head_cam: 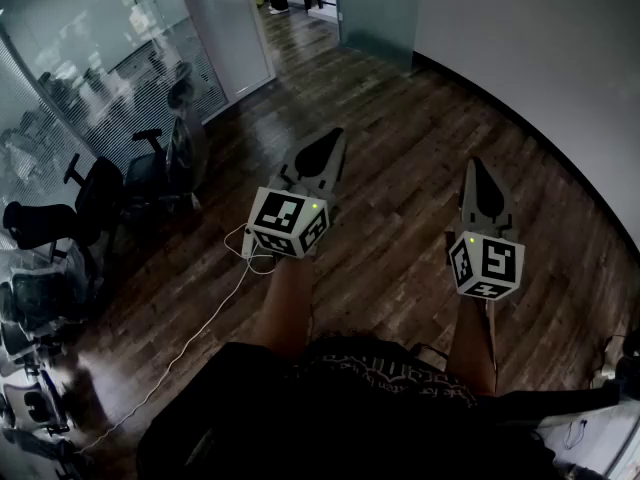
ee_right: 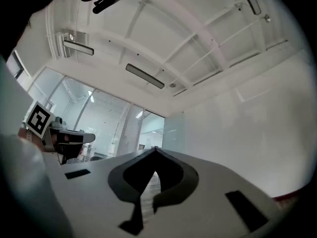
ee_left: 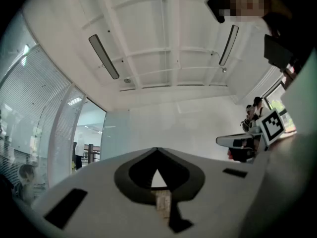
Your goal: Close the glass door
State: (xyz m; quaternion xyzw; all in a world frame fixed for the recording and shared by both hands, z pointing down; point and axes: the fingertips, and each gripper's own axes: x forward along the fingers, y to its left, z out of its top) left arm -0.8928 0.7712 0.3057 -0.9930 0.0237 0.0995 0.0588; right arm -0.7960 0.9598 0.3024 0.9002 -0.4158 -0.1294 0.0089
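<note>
Head view: both grippers are held out over the dark wooden floor (head_cam: 400, 118), well apart from each other, both tilted slightly upward. The left gripper (head_cam: 334, 140) sits at centre frame, and the right gripper (head_cam: 478, 168) is right of centre. The glass door (head_cam: 375, 8), a frosted pane, stands at the top centre of the frame beside an open passage. It is far from both grippers, and neither touches it.

In the left gripper view, the left gripper (ee_left: 157, 150) has its fingers (ee_left: 133, 165) brought fully together, the tips meeting in a point. Nothing is between them. The glass door (ee_left: 116, 135) shows at left of centre, just right of the lit opening. The other gripper's marker cube (ee_left: 272, 125) appears at the right edge.

In the right gripper view, the right gripper (ee_right: 155, 148) is likewise closed tip to tip and empty. Its fingers (ee_right: 183, 175) touch only each other. The glass door (ee_right: 171, 130) lies just above the tips, in the distance. The left gripper's marker cube (ee_right: 38, 119) shows at the left edge.

Office chairs (head_cam: 100, 193) line the glass wall at the left of the head view, and a white cable (head_cam: 200, 328) trails across the floor at lower left.
</note>
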